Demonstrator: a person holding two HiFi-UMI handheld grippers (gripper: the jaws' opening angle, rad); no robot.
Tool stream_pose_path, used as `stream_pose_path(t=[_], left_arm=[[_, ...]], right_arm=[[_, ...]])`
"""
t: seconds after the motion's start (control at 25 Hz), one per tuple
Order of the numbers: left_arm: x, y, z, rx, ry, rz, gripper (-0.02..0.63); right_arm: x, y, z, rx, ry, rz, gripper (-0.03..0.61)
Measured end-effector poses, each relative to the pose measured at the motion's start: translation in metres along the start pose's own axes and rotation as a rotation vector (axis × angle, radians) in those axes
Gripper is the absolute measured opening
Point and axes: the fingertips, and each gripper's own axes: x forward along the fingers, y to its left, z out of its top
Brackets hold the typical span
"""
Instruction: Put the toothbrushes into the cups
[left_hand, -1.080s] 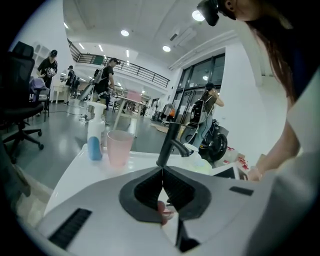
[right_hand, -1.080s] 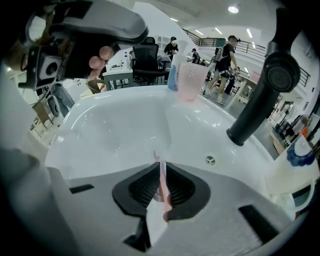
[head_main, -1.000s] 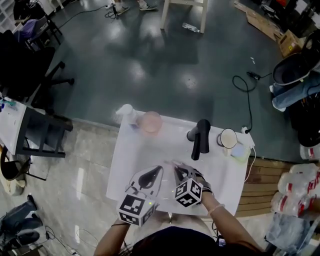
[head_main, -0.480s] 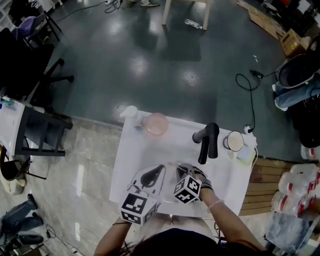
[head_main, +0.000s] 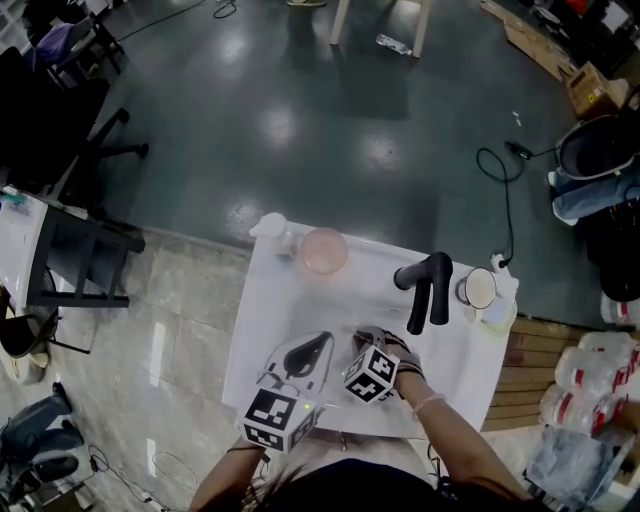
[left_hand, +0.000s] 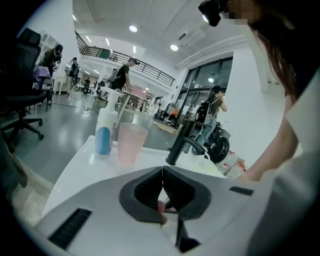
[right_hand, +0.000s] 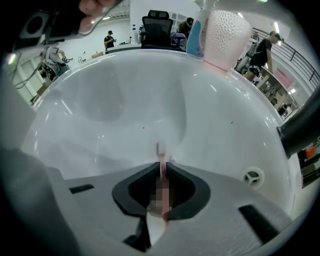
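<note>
— Two grippers over the basin (head_main: 290, 300). Anything changed?
— The right gripper (right_hand: 162, 167) has sunk lower into it than a second ago. It is tipped steeply down and clenched on a pink toothbrush (right_hand: 161, 155), whose tip pokes past the jaws. The left gripper (left_hand: 163, 172) beside it has barely shifted, jaws pressed together.
— And the cups?
— The pink cup (head_main: 324, 251) is on the far edge, beside a blue-labelled bottle (head_main: 272, 228). The white cup (head_main: 480, 289) is at the far right corner, and the black faucet (head_main: 430, 290) stands between it and the grippers.
</note>
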Motion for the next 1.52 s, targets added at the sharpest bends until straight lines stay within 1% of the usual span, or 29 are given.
stream_pose_path(t=[0.32,0.44,0.52,0.68,0.96,1.24,1.52], left_arm=[[-0.001,0.007,0.000,-0.026,-0.006,-0.001,0.006],[-0.002,0.008,0.000,-0.030,-0.006,-0.006,0.006],[-0.003,0.008,-0.002,-0.036,0.008,-0.012,0.005],[-0.003,0.008,-0.006,-0.045,0.037,-0.025,0.006],[-0.001,0.011,-0.002,-0.037,0.002,-0.030,0.006],[-0.002,0.002,-0.002,-0.039,-0.002,-0.044,0.005],[0.001,-0.004,-0.001,-0.039,-0.006,-0.033,0.005]], right_arm=[[0.006,0.001,-0.003,0.034,0.026,0.026,0.012],[0.004,0.001,-0.002,0.073,0.023,0.049,0.012],[0.003,0.001,-0.002,0.093,0.020,0.055,0.012],[-0.003,-0.002,0.002,0.083,-0.007,0.019,0.012],[-0.019,-0.007,0.013,0.088,-0.059,-0.019,0.012],[-0.046,-0.013,0.017,0.101,-0.117,-0.076,0.012],[-0.076,-0.020,0.026,0.124,-0.199,-0.117,0.012]])
